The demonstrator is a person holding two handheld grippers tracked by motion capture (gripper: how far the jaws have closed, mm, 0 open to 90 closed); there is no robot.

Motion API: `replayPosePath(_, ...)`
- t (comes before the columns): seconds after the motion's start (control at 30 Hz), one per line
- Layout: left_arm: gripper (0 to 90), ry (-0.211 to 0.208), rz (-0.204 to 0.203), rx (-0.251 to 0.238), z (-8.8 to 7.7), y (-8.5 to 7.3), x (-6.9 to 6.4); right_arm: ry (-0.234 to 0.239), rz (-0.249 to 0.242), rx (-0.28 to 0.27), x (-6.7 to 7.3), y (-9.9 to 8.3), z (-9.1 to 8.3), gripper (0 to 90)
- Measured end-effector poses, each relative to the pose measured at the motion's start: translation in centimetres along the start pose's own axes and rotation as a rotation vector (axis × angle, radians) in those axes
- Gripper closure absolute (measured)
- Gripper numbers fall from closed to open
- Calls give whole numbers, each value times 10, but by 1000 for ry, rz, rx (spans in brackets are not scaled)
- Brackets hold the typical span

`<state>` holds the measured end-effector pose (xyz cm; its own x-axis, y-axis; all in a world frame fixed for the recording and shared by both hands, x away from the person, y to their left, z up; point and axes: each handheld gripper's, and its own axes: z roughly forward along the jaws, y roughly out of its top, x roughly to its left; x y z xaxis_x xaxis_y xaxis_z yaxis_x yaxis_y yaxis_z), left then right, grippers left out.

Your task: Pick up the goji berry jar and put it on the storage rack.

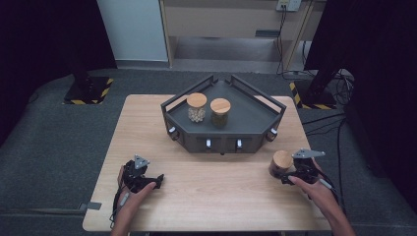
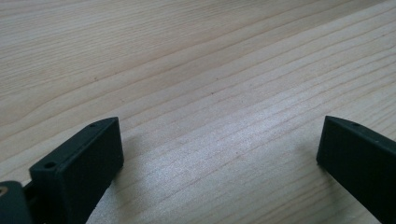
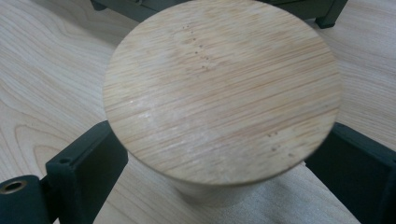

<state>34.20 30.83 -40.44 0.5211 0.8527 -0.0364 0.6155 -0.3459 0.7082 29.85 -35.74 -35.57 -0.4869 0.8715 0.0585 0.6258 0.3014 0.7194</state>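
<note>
A jar with a round wooden lid (image 1: 281,162) (image 3: 219,88) stands on the table near its right edge. My right gripper (image 1: 285,173) (image 3: 223,140) has one jaw on each side of the jar's body, just under the lid. The lid hides the pads, and a thin gap seems to remain on the right side. My left gripper (image 1: 159,181) (image 2: 219,140) rests low over the bare table at the front left, its jaws wide apart with nothing between them.
A dark angular tray (image 1: 223,141) with raised rails and front knobs sits at the back middle of the wooden table (image 1: 216,196). Inside it stand two wooden-lidded jars, one with pale contents (image 1: 196,108) and one with greenish contents (image 1: 220,113).
</note>
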Motion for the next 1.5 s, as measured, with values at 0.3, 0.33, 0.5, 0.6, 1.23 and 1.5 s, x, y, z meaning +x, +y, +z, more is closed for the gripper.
replayPosePath(0.3, 0, 0, 0, 0, 0, 0, 0, 0, 4, -9, 0, 1, 1, 112)
replayPosePath(0.33, 0, 0, 0, 0, 0, 0, 0, 0, 1, -9, 0, 1, 1, 116)
replayPosePath(0.5, 0, 1, 0, 0, 0, 0, 0, -2, -1, -8, 0, 1, 2, 139)
replayPosePath(0.6, 0, 0, 0, 0, 0, 0, 0, -3, -3, -9, 1, 1, 3, 156)
replayPosePath(1.23, 0, 0, 0, 0, 0, 0, 0, -33, -27, -17, 9, 5, 3, 260)
replayPosePath(1.5, 0, 0, -1, 0, 0, 0, 0, -32, -33, -22, 13, 6, 0, 260)
